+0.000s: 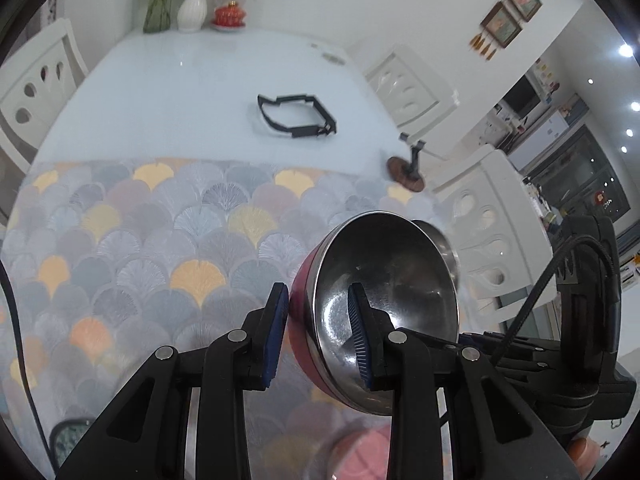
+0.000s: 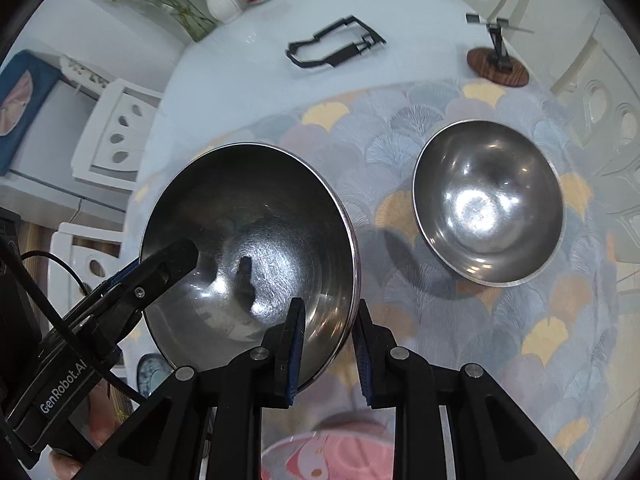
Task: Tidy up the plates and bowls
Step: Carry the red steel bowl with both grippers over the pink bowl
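Both grippers close in on one steel bowl with a red outside (image 1: 384, 312), held tilted above the patterned tablecloth (image 1: 132, 240). Left gripper (image 1: 320, 332) has its fingers on either side of the bowl's wall, one blue pad pressed to the red outside and the other against the shiny inside, so it is clamped on the rim. Right gripper (image 2: 330, 348) straddles the rim at the bowl's near edge in the right wrist view, one finger inside and one outside; its jaws stand a little apart, and whether the pads actually pinch the metal cannot be told.

Relative to that held bowl (image 2: 248, 248), going from big to small: the white table (image 1: 192, 92) stretches away beyond it, with the tablecloth covering the near part. White chairs (image 1: 38, 84) stand around the table's edges. A second steel bowl (image 2: 488, 200) sits upright on the cloth, well apart to the right of the held one. A pink plate (image 2: 340, 456) lies blurred below it, close to the camera. Beyond it on the bare table lies a black frame (image 2: 336, 44), and farther right a small stand on a round wooden base (image 2: 498, 66). A white vase (image 1: 193, 8) with flowers and a small red pot (image 1: 229, 15) stand at the far end.
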Demonstrator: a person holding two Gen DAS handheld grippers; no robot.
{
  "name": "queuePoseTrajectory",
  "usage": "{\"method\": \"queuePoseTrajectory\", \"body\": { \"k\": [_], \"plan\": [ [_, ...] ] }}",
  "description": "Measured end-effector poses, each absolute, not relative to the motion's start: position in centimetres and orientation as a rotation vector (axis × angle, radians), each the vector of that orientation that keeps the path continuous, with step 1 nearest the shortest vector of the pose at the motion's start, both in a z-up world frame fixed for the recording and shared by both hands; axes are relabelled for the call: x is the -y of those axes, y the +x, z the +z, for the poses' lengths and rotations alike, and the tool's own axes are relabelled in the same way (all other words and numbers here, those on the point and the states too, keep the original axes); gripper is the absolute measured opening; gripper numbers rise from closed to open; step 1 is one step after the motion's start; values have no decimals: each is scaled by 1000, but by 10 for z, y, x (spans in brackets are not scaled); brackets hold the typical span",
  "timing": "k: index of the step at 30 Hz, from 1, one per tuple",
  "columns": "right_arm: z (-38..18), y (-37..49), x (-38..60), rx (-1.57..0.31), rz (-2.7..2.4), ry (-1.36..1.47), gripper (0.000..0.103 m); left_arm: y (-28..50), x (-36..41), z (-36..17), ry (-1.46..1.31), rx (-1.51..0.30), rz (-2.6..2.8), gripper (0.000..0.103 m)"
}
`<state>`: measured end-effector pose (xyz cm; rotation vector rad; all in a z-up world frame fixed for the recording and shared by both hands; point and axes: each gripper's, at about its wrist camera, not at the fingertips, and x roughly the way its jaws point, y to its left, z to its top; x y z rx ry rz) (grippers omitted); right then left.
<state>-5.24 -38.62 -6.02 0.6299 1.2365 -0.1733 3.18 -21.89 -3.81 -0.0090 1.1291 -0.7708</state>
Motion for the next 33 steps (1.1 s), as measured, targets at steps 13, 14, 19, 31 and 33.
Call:
{"method": "queuePoseTrajectory", "body": {
  "k": [13,14,19,31,33],
  "plan": [
    [-24,-133,338,-1214,-182,547,23,-52,180,-18,-26,-1082,-803,27],
    [-24,-140,335,-1218,-182,543,23,-57,179,-19,-26,-1083,-805,27],
    [-27,-169,326,-1241,-202,522,23,-83,175,-28,-18,-1104,-823,27],
    [-56,-215,326,-1318,-259,546,24,-134,187,-56,102,-1141,-844,27],
    [-67,-220,324,-1335,-263,551,24,-138,188,-63,121,-1152,-836,27]
  ]
}}
